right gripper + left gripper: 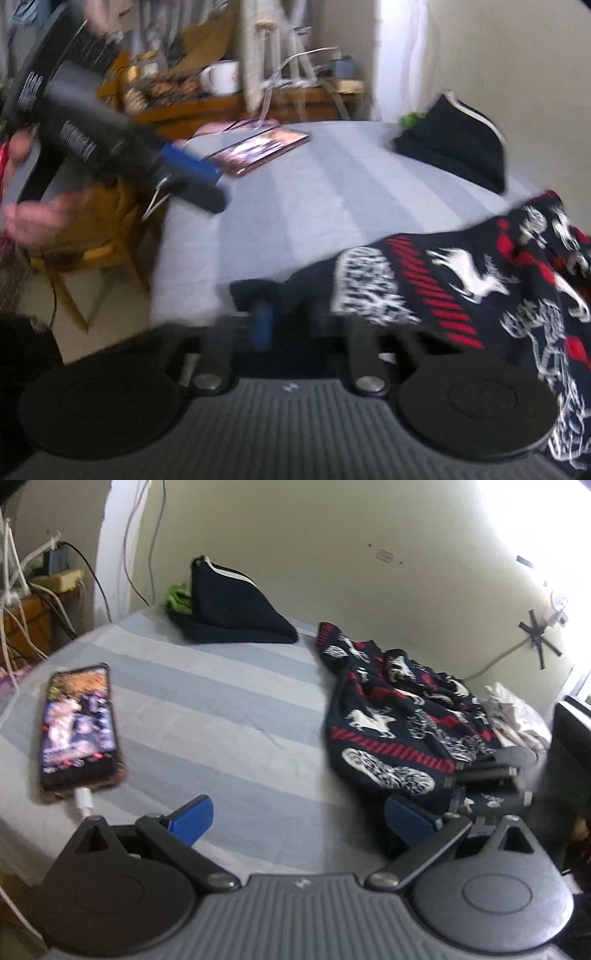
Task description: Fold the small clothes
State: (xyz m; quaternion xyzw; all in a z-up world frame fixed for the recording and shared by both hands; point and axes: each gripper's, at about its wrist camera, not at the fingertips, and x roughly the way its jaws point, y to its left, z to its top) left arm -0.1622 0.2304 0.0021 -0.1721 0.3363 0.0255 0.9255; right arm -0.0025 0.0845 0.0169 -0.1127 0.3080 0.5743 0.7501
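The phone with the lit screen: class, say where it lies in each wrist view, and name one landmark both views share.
Left wrist view: the phone lies at the left on the striped sheet, a white cable plugged into its near end.
Right wrist view: the phone lies upper centre-left, near the far edge of the sheet, just beyond the left gripper.
Shared landmark: the dark folded garment against the wall.

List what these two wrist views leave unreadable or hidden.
- Right claw: in the right wrist view the patterned sweater drapes over its fingers, hiding the tips; motion blur adds to it.
- Phone screen: lit, but too blurred in the left wrist view to read.
- White cloth: partly behind the sweater, near the right edge; garment type unclear.
- Green item: mostly hidden by the dark folded garment.
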